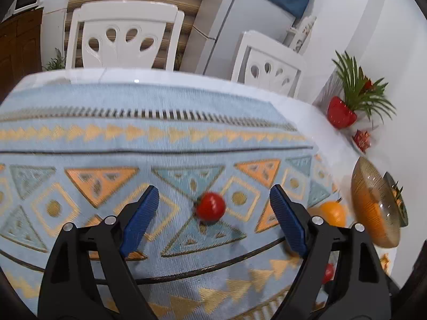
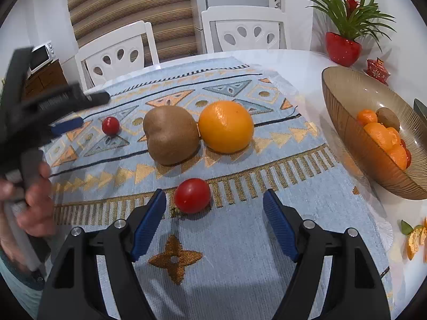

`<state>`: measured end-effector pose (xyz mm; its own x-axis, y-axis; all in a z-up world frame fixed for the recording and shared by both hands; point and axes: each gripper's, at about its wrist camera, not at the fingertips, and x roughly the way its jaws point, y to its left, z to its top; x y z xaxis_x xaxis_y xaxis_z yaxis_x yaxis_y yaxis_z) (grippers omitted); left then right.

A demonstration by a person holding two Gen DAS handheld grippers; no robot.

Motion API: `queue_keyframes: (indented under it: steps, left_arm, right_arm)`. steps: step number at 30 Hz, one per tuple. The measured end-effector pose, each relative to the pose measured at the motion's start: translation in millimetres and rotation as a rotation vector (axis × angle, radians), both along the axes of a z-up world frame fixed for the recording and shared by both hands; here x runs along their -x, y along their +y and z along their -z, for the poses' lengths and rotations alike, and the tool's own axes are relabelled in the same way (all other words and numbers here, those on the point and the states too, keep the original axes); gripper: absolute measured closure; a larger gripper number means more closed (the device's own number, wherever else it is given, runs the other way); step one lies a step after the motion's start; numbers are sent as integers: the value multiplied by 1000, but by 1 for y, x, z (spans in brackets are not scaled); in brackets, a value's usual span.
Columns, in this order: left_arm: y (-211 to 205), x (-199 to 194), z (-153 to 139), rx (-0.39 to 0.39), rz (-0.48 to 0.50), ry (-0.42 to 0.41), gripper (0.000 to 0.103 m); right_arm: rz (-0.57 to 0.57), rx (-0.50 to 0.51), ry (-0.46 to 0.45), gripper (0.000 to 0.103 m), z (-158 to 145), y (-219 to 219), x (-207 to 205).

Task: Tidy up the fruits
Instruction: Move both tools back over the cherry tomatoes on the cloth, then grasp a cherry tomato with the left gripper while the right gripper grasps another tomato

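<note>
Over on the left, the left gripper [image 1: 212,196] hangs above the patterned cloth [image 1: 160,138], its blue fingers [image 1: 140,220] spread wide and holding nothing. A small cherry tomato [image 1: 210,206] sits on the cloth right in line with the gap, a little beyond the tips, untouched. From the right wrist view a hand [image 2: 32,200] is wrapped round that gripper's handle, near the left edge of the bench [image 2: 301,61].

Moving along the cloth: a brown kiwi [image 2: 170,134] lies mid-cloth with an orange [image 2: 226,126] pressed against its right side, the two touching. In front of them, toward the near edge, a second, larger-looking cherry tomato [image 2: 192,195] rests on the striped border.

The right gripper [image 2: 214,202] hovers just behind that tomato, fingers [image 2: 149,225] wide apart and empty; the tomato sits nearer the left finger, not gripped.

Further right, off the cloth, an amber glass bowl [image 2: 344,101] stands by the right edge of the bench with mandarins [image 2: 381,136] and another kiwi [image 2: 388,118] inside. Peel scraps [image 2: 415,240] lie on the bare bench near the front right corner.
</note>
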<state>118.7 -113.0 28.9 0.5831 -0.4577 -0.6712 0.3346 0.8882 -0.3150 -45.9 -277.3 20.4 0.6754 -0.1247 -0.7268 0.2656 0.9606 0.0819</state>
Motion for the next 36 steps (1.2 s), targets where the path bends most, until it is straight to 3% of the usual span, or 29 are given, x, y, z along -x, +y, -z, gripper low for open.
queue_keyframes:
  steps: [2,8,14,19,25,28,36]
  left_arm:
    - [-7,-1,12,-59,12,31,31]
    - [-14,-5,17,-92,54,47,32]
    - [-14,-7,19,-89,56,44,35]
    - [-23,-5,19,-135,61,24,40]
    - [-29,-4,20,-186,51,11,55]
    - [-28,-4,21,-186,50,9,73]
    - [-26,-2,19,-171,45,3,75]
  right_arm:
    - [-13,10,10,28,2,4,-2]
    - [2,74,38,29,5,13,-7]
    - [6,17,55,29,6,4,-10]
    - [-10,-2,51,29,5,5,-16]
    - [-17,29,53,34,9,11,-16]
    - [-23,40,46,41,8,15,-14]
    - [-26,14,46,51,9,11,-14]
